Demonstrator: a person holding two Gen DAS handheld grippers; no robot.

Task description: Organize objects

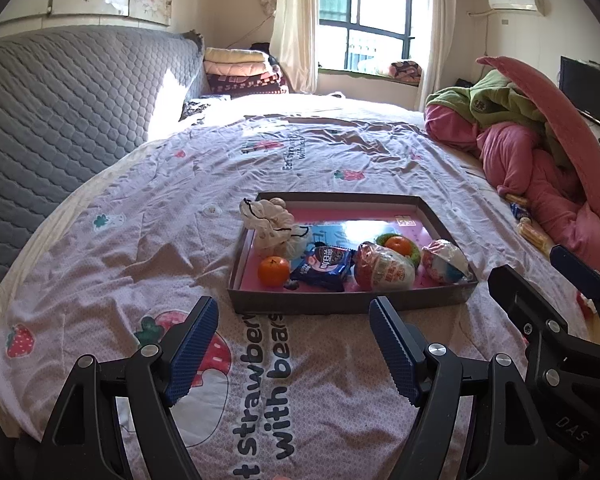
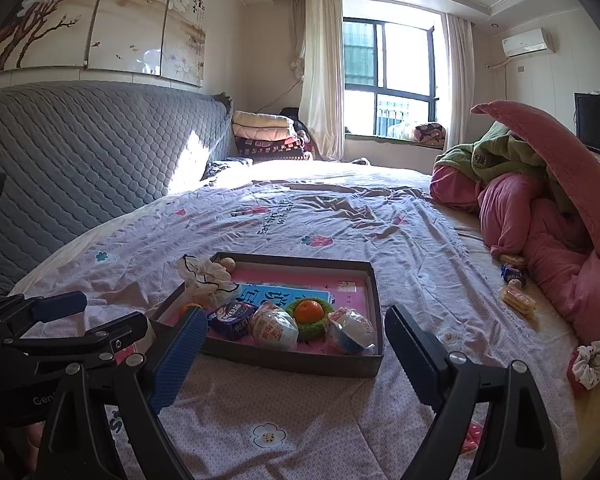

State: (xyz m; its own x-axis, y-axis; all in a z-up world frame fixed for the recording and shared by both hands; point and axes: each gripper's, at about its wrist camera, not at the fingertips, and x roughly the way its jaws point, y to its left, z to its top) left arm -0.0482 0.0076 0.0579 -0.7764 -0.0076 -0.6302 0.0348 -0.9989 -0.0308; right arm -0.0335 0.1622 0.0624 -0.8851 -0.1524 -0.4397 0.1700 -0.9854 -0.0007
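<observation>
Jaws gape wide and empty on both the left hand-held gripper [image 1: 294,350] and right hand-held gripper [image 2: 296,354]. Just ahead, the tray [image 2: 374,300] holds oranges and snacks. Right, beyond: scrunchie [image 2: 590,362] and wafers [image 2: 518,300] remain outside, I judge.

left gripper [image 1: 294,346] — black frame, silver screws | right gripper [image 2: 292,350] — same | jaws: blue ribbed pads [image 1: 192,350]

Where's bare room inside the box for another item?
The far half of the box is free: the glossy pink floor behind the scrunchie-ringed orange. The near row, from lone orange to wrapped ball, is packed.
</observation>
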